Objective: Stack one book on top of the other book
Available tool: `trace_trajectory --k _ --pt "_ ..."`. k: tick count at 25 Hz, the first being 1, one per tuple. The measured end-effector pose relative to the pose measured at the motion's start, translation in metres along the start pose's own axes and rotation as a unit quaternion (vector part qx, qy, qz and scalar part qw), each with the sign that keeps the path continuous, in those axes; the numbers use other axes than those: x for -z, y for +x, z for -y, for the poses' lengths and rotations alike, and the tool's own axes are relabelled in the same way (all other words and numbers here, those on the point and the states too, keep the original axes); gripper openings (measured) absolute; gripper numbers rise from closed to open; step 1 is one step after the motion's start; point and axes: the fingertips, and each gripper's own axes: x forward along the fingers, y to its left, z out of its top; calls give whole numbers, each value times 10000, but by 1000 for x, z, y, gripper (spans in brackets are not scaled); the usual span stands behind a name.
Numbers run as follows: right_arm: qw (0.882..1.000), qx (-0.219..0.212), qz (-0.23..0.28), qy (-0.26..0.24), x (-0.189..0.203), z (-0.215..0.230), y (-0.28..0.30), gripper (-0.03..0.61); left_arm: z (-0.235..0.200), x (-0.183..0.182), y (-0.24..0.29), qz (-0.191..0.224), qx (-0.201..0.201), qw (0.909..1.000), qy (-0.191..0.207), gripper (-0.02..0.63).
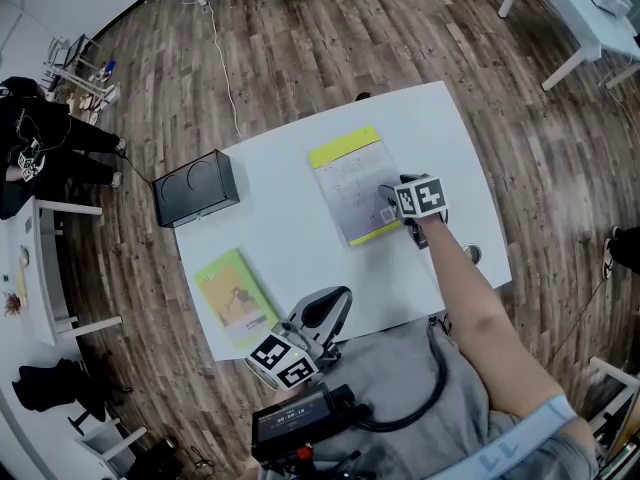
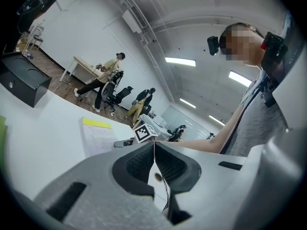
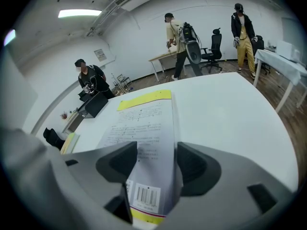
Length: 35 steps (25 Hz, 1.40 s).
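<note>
A book with a pale cover and yellow bands [image 1: 352, 186] lies flat in the middle of the white table [image 1: 290, 228]. A green book [image 1: 234, 295] lies flat near the table's front left corner, apart from it. My right gripper [image 1: 392, 208] is at the pale book's near right corner. In the right gripper view its jaws stand open [image 3: 157, 162] over the barcode end of that book [image 3: 144, 123], with the pads off it. My left gripper [image 1: 345, 293] hovers at the front edge, right of the green book, shut [image 2: 154, 143] on nothing.
A black box [image 1: 195, 188] sits at the table's far left corner. Wooden floor surrounds the table, with another white table [image 1: 585, 18] at the back right. Several people and office chairs [image 3: 213, 47] are farther off in the room.
</note>
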Motion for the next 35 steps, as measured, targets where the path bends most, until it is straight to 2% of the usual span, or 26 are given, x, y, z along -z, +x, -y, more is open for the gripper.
trace_trajectory --k 8,24,28,32,35 --pt "9995 207 -39 -215 1 2 3 256 -3 3 -1 41 17 10000 -67 20" --pt "9991 358 -65 -224 3 0 1 244 -9 7 -6 51 7 10000 -77 20" --pt "9991 366 -67 -199 2 0 0 244 -45 9 6 -179 -436 9989 -8 20" --pt "9992 344 -92 -179 2 -1 1 244 -90 -5 29 -255 -972 9947 -195 20" --pt "9993 331 -118 -150 2 -1 1 244 -107 -14 51 -343 -1162 9925 -183 21"
